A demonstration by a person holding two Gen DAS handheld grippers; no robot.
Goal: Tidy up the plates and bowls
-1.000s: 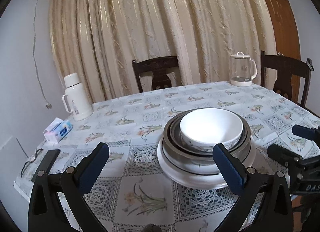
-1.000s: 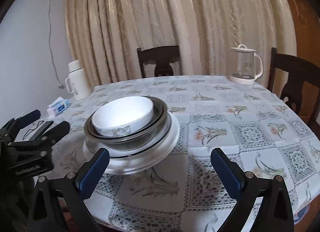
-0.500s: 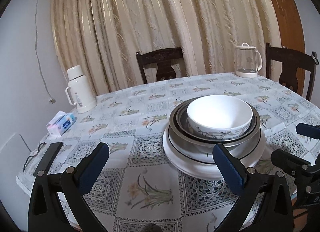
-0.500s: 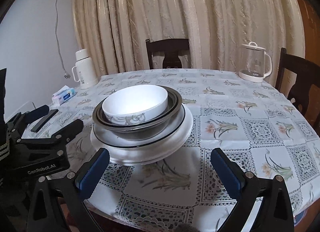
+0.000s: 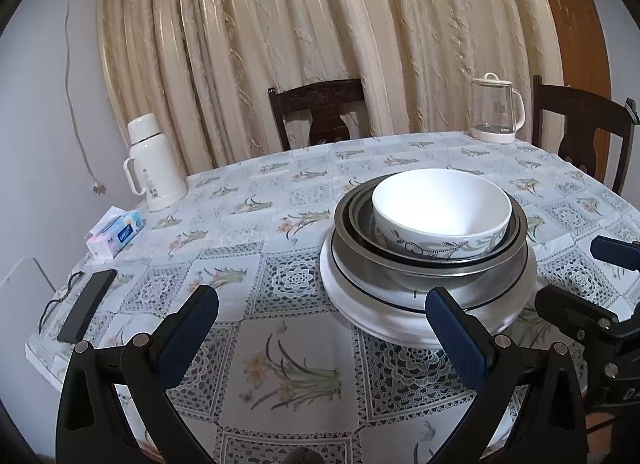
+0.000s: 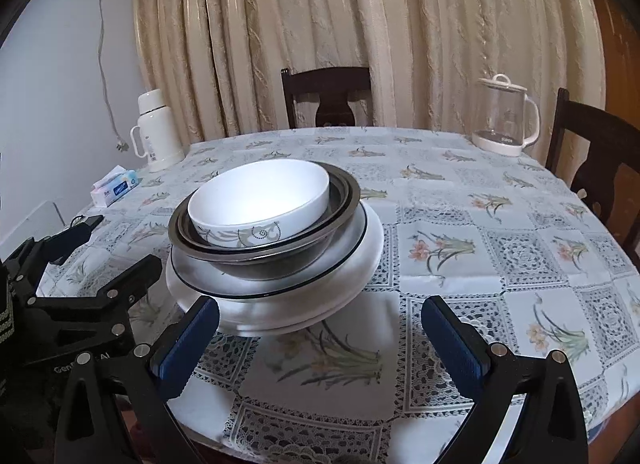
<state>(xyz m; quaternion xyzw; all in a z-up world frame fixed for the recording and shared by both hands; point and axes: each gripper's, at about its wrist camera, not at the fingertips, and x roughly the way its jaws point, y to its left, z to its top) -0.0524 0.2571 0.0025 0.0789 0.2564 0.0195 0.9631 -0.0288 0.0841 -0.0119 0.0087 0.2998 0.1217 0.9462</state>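
Observation:
A stack stands near the table's front. On top is a white bowl with a leaf pattern [image 5: 442, 212] [image 6: 260, 200]. It sits inside nested steel bowls [image 5: 428, 260] [image 6: 276, 260], which rest on white plates with a black rim line [image 5: 384, 312] [image 6: 280, 304]. My left gripper [image 5: 320, 316] is open and hangs over the table's front edge, left of the stack, with nothing between its blue pads. My right gripper [image 6: 320, 324] is open too, just in front of and right of the plates, holding nothing. Each gripper shows at the edge of the other's view.
The table wears a floral lace-pattern cloth [image 5: 296, 364]. A white thermos [image 5: 154, 164], a tissue pack [image 5: 116, 234] and a black phone with a cord [image 5: 86, 306] lie at the left. A glass kettle [image 5: 494, 108] stands at the back right. Dark chairs [image 5: 320, 112] [image 6: 596, 160] ring the table.
Both grippers have pulled back toward the table's front edge and dropped lower, so the stack looks more side-on. The dishes have not moved.

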